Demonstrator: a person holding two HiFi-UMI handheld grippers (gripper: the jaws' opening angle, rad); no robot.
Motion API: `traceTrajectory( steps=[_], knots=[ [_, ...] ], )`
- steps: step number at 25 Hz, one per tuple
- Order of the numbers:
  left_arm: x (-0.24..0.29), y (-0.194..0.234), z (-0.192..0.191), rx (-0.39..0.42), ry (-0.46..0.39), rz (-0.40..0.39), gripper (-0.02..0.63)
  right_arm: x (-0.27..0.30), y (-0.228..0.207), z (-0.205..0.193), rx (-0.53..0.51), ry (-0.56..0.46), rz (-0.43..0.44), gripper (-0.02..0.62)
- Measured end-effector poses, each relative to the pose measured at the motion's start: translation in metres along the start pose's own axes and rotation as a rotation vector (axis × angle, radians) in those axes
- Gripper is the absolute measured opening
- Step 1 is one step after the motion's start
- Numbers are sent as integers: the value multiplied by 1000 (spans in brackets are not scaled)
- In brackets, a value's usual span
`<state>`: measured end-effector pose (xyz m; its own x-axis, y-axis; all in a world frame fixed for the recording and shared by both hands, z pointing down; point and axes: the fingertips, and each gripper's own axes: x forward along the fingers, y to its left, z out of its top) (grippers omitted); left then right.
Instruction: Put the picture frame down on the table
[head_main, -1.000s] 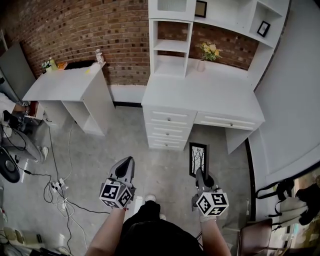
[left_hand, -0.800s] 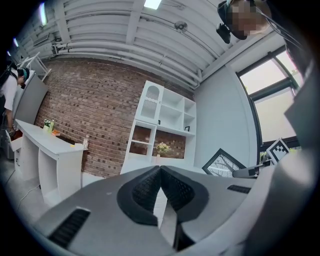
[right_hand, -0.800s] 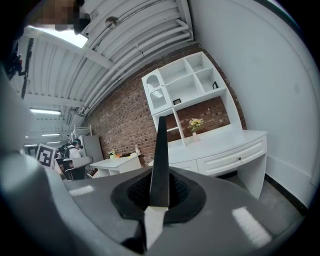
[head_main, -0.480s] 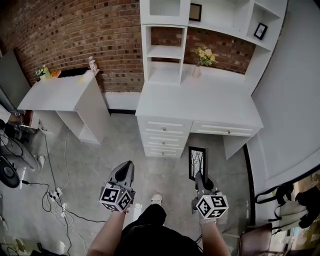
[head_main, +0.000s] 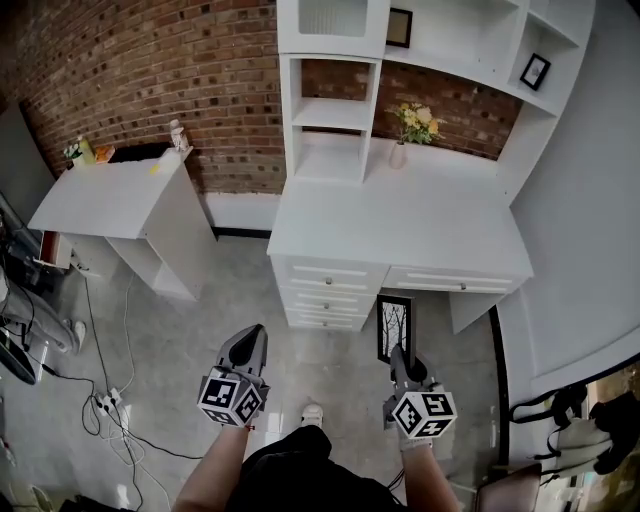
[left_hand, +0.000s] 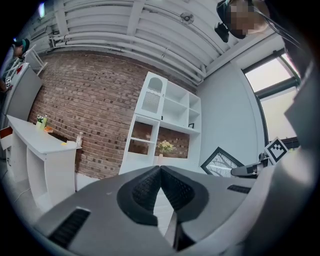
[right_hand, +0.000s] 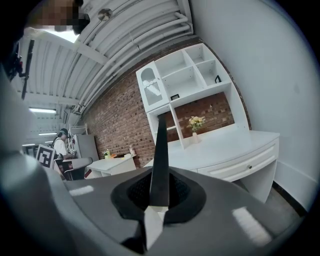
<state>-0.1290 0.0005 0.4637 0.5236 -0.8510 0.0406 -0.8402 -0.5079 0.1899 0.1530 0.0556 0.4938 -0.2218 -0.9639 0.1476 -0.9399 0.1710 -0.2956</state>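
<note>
Two grippers sit low in the head view, with the white desk (head_main: 400, 210) above them. Right gripper (head_main: 399, 354) is clamped on the picture frame (head_main: 394, 322), which is upright in the air at lower centre-right, just in front of the desk drawers. Right gripper view shows the frame edge-on between the jaws, dead centre. Left gripper (head_main: 256, 336), lower left, has its jaws together with nothing in them. Step: carry phase, frame not yet on the desk. Next move, my read: lift and reach forward over the bare top, keep clear of the flower vase (head_main: 399, 152) at upper centre, lower until it's supported, then release.
</note>
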Motion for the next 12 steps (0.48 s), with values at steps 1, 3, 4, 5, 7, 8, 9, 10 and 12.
traceTrajectory(
  steps=[1, 3, 4, 5, 7, 8, 9, 10, 12],
  knots=[
    [6, 4, 0, -1, 4, 1, -2, 6, -1, 1, 1, 3, 0, 18],
    [20, 10, 2, -2, 6, -2, -2, 18, -4, 3, 3, 8, -3, 18],
    [28, 12, 3, -2, 7, -7, -2, 24, -7, 4, 4, 10, -8, 18],
    [36, 14, 4, -2, 8, -14, -2, 29, -10, 5, 6, 12, -13, 18],
    [50, 18, 4, -2, 13, -24, -2, 40, -15, 7, 8, 15, -23, 18],
    [57, 20, 5, -3, 13, -27, -2, 45, -17, 8, 9, 16, -26, 18],
    [64, 23, 6, -4, 13, -30, -2, 51, -19, 10, 9, 15, -30, 18],
    [71, 26, 7, -4, 12, -33, -2, 57, -21, 13, 9, 14, -33, 18],
    [84, 32, 7, -5, 15, -41, -2, 68, -24, 15, 11, 10, -41, 18]
  ],
)
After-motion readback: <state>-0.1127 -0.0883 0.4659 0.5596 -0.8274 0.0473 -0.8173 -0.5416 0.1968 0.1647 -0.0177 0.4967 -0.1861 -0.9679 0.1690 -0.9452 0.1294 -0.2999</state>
